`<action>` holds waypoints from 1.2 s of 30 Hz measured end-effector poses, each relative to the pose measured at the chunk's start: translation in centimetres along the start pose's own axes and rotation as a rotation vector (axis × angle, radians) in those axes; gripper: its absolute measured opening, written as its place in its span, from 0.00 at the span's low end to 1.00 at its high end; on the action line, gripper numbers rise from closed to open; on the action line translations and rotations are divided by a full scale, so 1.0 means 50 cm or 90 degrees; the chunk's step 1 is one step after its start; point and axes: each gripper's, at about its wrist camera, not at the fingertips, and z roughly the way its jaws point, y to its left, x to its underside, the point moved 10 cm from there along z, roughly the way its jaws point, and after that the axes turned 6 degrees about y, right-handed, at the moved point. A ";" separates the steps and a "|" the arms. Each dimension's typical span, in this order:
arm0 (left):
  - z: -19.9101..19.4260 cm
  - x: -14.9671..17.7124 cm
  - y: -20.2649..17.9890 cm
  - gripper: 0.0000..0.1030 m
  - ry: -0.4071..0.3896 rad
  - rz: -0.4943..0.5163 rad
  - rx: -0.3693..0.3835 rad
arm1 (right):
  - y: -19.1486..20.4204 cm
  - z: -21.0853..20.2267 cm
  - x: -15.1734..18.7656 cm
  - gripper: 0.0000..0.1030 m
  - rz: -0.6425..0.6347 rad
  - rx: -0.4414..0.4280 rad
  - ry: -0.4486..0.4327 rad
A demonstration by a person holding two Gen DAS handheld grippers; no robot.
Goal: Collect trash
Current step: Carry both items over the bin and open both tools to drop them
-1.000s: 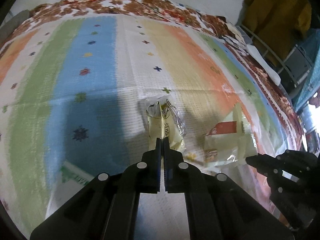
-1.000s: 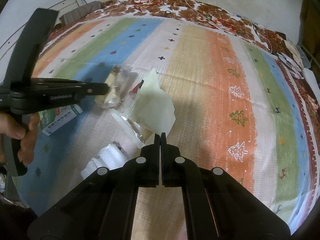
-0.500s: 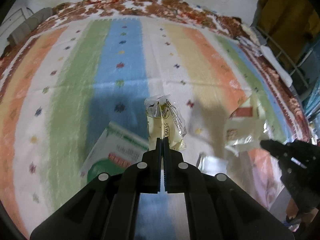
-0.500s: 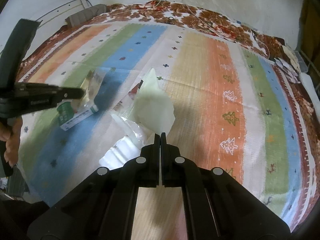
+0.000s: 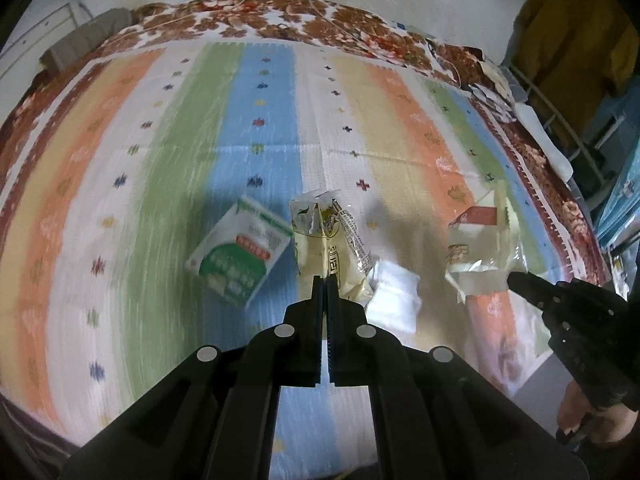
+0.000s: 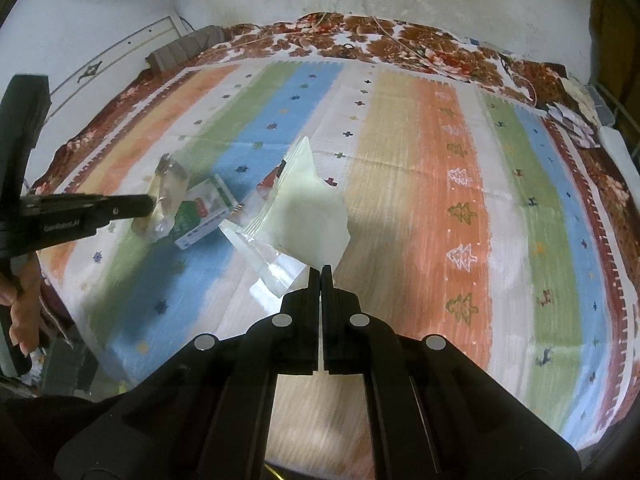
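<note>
While you are holding both grippers above the bed (image 5: 160, 168), its striped blanket (image 6: 420, 168) is spreading out beneath and beyond the jaws in both views. Lying flat on that blanket, just left of the left jaws, is the green and white packet (image 5: 236, 258), and a crumpled white tissue (image 5: 394, 296) is sitting just to their right; both are waiting to be collected.

Your right gripper (image 6: 321, 269) is pinching the pale plastic bag (image 6: 304, 216) by its lower corner, jaws clenched on the film, so the bag is fanning up and away ahead of the tips. It looks feather-light, limp and slick, so I judge a pinch on a doubled seam or corner safer than one on a single smooth face.

Your left gripper (image 5: 325, 279) is clamping the yellow snack wrapper (image 5: 328, 248) at its bottom edge, and the wrapper is standing up directly ahead of the jaws. It appears crinkly, empty and nearly weightless; the crimped end seal is probably the firmest spot to hold. Neither piece should need force, though fast swings could make them flap loose.
</note>
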 end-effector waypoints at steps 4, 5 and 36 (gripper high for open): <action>-0.032 0.031 -0.002 0.01 -0.005 -0.010 0.002 | 0.005 -0.034 0.021 0.00 -0.002 -0.009 -0.005; -0.043 0.035 -0.005 0.01 -0.010 -0.009 0.006 | 0.007 -0.043 0.024 0.00 0.000 -0.013 -0.007; -0.285 0.288 -0.165 0.01 -0.119 0.030 0.128 | 0.102 -0.337 0.228 0.00 -0.012 -0.074 -0.092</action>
